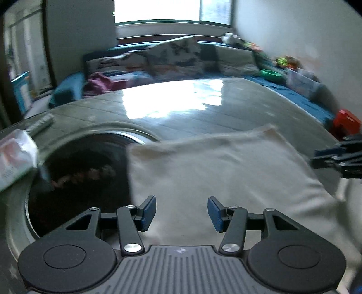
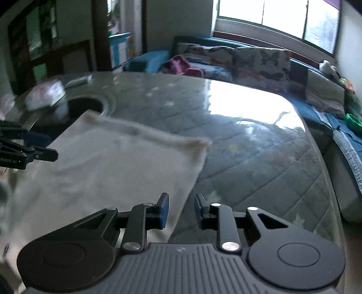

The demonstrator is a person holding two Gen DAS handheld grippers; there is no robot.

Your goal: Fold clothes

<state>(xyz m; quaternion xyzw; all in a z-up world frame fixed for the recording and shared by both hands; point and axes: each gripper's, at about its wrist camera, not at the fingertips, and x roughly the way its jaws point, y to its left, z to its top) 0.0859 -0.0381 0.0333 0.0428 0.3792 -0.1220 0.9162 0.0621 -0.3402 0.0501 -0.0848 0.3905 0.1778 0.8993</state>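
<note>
Left gripper point(image 1: 181, 213): jaws spread apart, nothing between them, hovering over the near part of the cloth point(image 1: 226, 176). Cloth: pale, flat on the glass table point(image 1: 181, 113), its left edge lying over a dark round opening point(image 1: 86, 171) in the tabletop. A small packet point(image 1: 15, 158) sits at the table's left edge. Right gripper point(image 2: 181, 211): jaws parted, empty, straddling the cloth's right edge point(image 2: 187, 192). Sofa point(image 2: 237, 63) beyond the table, blurred.

A lived-in home: beyond the fingers, a blue sofa point(image 2: 321, 108) with butterfly-print cushions point(image 2: 262, 61) runs under a bright window point(image 2: 280, 15), toys point(image 1: 286, 61) along its far end, right of a glossy counter point(image 2: 248, 140).
</note>
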